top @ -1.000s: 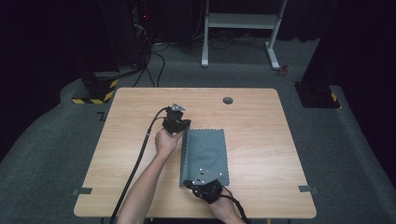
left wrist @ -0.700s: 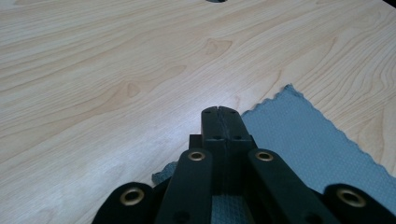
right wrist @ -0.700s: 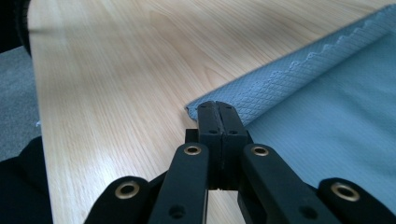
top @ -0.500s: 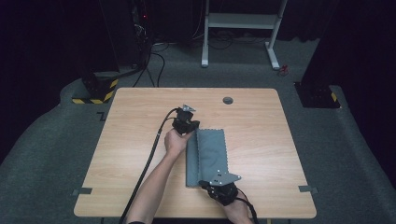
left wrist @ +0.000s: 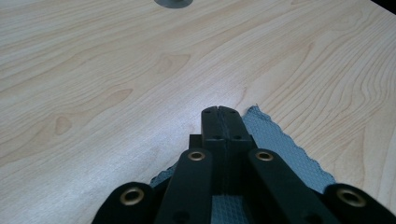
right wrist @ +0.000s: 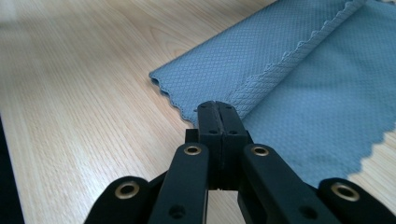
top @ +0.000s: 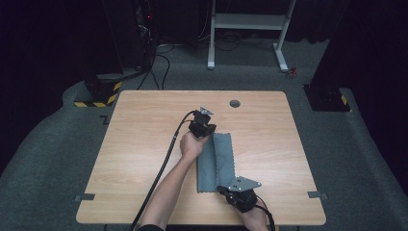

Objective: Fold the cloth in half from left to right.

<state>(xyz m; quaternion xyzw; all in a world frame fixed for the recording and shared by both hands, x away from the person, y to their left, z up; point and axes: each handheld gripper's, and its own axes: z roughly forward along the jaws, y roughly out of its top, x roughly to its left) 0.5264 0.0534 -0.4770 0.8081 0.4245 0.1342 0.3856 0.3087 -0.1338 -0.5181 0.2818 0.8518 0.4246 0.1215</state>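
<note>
Grey waffle-weave microfibre cloth [top: 215,161] w/ scalloped edges lies on the light wood-grain counter [top: 139,139], folded lengthwise into a narrow strip, running between the two tools.

Left tool [top: 202,126]: jaws pressed fully together, no gap visible in the left gripper view. The cloth's far corner [left wrist: 275,140] sits right under and just to the right of the tips [left wrist: 219,112]; looks pinched, i.e. gripping that corner, tho the fabric between the jaws itself is hidden.

Right tool [top: 239,193]: jaws also closed flat, no gap. In the right gripper view the near hem of the cloth [right wrist: 289,79] meets the tips [right wrist: 217,106], w/ the folded-over layer's scalloped edge running ahead and up to the right. Prob. clamped on the near corner.

Handling, my read: v. light, fully limp, no stiffness at all – sags and drapes wherever it's unsupported. Textured weave = grippy, not slippery on jaws, but the layers can slide over each other. Not fragile.

Where to hold: corners or the hem, pinching thru all layers so the fold stays together. One tool at each end, as here, keeps the strip taut; a mid-edge grab would let the ends flop. Lift both ends evenly, else the fold opens.

Round grey cable grommet [top: 234,103] sits ahead of the left tool, well apart.
</note>
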